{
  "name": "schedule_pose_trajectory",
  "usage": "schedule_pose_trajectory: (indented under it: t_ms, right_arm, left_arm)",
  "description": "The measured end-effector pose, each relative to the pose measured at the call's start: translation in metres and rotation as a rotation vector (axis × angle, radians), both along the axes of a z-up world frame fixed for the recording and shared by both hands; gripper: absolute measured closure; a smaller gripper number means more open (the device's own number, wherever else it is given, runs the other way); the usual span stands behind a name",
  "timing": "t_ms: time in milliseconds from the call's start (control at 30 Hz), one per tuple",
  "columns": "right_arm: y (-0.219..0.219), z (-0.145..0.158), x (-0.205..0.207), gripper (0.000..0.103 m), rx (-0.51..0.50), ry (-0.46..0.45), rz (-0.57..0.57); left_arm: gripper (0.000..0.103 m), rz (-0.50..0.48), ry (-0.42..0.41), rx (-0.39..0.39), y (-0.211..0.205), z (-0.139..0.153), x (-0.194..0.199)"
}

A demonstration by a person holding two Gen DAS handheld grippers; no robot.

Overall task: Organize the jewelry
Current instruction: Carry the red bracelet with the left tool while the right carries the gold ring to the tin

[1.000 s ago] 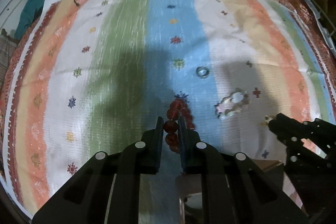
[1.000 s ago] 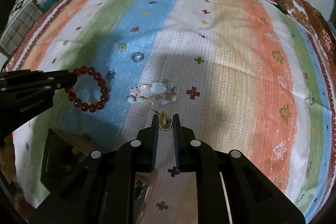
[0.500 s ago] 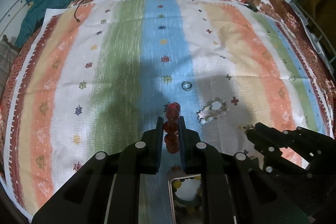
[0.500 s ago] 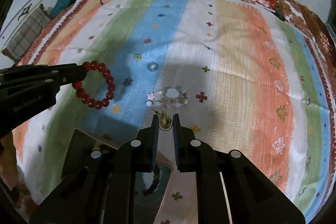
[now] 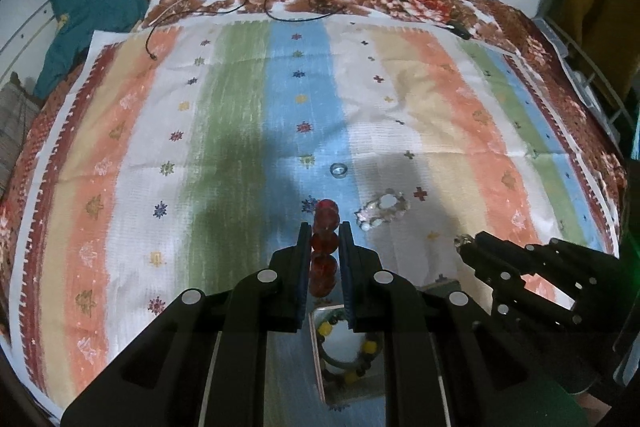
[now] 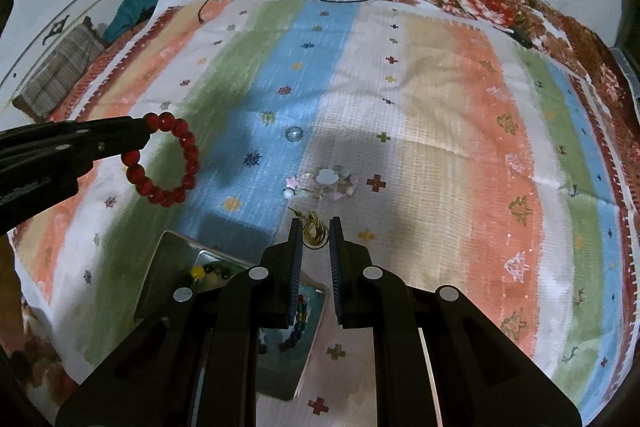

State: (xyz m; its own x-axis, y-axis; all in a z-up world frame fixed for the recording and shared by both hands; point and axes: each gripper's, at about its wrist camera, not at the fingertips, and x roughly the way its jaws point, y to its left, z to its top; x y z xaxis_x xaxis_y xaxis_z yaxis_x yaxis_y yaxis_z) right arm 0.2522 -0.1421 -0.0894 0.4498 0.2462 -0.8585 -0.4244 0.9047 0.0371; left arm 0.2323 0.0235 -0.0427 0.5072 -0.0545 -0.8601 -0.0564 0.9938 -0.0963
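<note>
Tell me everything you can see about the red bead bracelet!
The red bead bracelet is a ring of round, glossy, dark red beads that look like glass or stone. The left hand-held gripper is shut on one side of it, so the loop hangs free in the air above the striped cloth. Nothing else touches it.

Box (image 6: 168,259) partly hidden by hand-held gripper (image 6: 313,227), contents unclear

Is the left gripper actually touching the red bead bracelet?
Touching. In the right wrist view the left gripper pinches the red bead bracelet, which hangs clear of the cloth. The left wrist view shows beads squeezed between both fingers.
</note>
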Motion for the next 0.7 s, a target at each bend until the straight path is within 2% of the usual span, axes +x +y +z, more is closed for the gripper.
schedule_pose_trajectory:
  t_ms: [700]
  right_arm:
    - [-0.006, 0.016, -0.045, 0.089, 0.024, -0.022, 0.026]
  left_arm:
    - [0.09, -0.045, -0.07, 0.007, -0.024, 0.025, -0.058]
